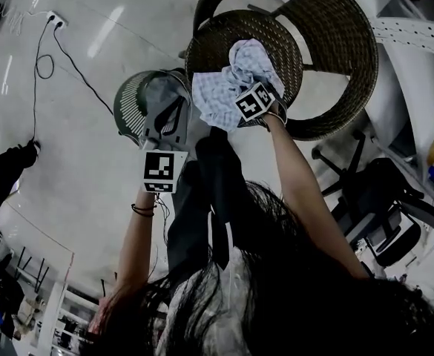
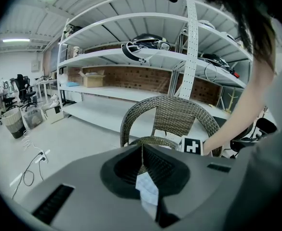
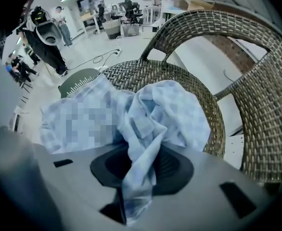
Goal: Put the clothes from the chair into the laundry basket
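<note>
Nearest to us, our right gripper (image 3: 137,165) had its jaws clamped on a fold of the shirt (image 3: 165,114), pale blue and checked, which ran down between them. Most of the shirt lay bunched on the seat of the wicker chair (image 3: 256,109), toward the seat's near edge. Our left gripper (image 2: 143,170) had its jaws together as well, and a scrap of what looked like the same pale checked cloth showed pinched low between them. That gripper hung over the green slatted basket (image 1: 130,104), which stood on the floor (image 1: 68,169) just beside the chair. Farther off, white shelves (image 2: 131,57) ran along a brick wall behind the chair, and a cable (image 1: 76,73) trailed across the floor.
</note>
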Tool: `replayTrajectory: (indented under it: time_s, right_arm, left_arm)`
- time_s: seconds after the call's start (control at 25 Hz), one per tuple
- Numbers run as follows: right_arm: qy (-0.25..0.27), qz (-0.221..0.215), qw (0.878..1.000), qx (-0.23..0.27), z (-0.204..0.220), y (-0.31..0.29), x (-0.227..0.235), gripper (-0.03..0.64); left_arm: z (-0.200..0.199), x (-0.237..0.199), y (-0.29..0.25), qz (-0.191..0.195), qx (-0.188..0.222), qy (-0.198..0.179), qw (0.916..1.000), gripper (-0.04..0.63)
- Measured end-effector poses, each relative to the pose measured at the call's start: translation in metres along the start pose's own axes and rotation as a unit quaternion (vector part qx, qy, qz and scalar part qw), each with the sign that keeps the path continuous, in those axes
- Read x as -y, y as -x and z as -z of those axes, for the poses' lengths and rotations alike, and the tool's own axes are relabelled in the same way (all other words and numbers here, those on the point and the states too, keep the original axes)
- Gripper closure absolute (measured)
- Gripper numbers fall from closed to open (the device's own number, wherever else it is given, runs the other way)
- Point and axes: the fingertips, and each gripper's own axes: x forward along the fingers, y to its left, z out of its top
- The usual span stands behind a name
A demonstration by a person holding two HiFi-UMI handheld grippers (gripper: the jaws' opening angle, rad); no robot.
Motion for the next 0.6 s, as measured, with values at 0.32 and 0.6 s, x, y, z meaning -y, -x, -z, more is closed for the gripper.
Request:
replayTrajectory:
  time_s: [0.32,0.6]
  right_arm:
    - [-0.098,-0.018,0.994,0.036,-0.010,0.034,0.008,0.538]
    - [-0.139,-0.010,0.986,0.094,-0.014,0.092,0.011,0.539]
  left_arm:
    - [0.003,-0.013,0.022,-0.020,0.002,0.011,0.9997,0.575]
    - [0.007,-0.015,0.047,-0.030,0.004,0.015,0.9994,0.575]
